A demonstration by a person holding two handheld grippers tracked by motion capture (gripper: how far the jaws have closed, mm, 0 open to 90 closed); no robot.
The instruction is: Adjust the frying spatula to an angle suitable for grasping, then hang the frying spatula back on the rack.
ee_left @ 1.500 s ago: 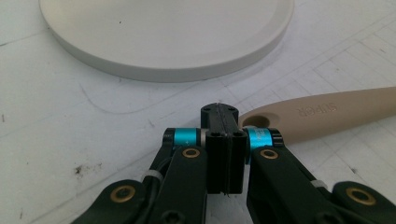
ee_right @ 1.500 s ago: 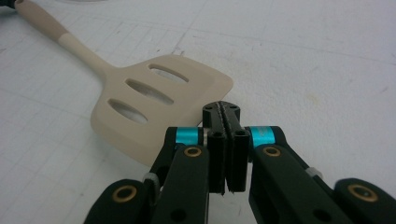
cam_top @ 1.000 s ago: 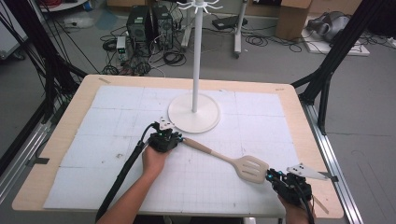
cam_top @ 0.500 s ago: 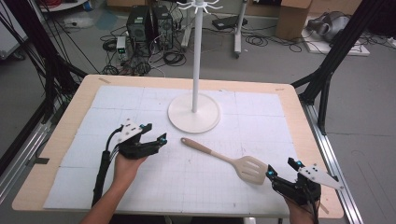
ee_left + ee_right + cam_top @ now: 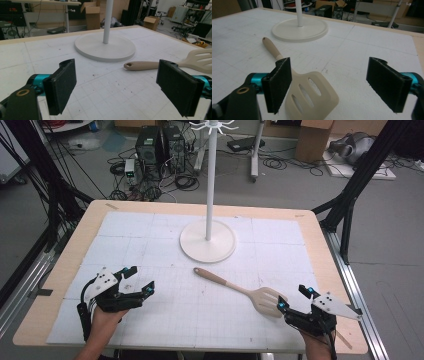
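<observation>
A beige slotted spatula (image 5: 240, 287) lies flat on the white mat, handle toward the stand, blade toward the front right. A white hanging stand (image 5: 208, 240) with a round base and tall pole rises at the mat's middle back. My left gripper (image 5: 139, 281) rests open at the front left, well apart from the spatula's handle end (image 5: 140, 65). At the front right, my right gripper (image 5: 295, 298) is open, its left jaw right beside the spatula blade (image 5: 310, 96). Nothing sits between either pair of jaws.
The wooden table (image 5: 70, 255) carries a white gridded mat (image 5: 150, 240). Black frame legs, cables and computer cases stand on the floor beyond the far edge. The stand's base (image 5: 299, 30) lies ahead of the right gripper.
My left gripper let go of the spatula handle and drew back to the front left. The right gripper shifted slightly right and opened wider. The spatula stayed on the mat.
</observation>
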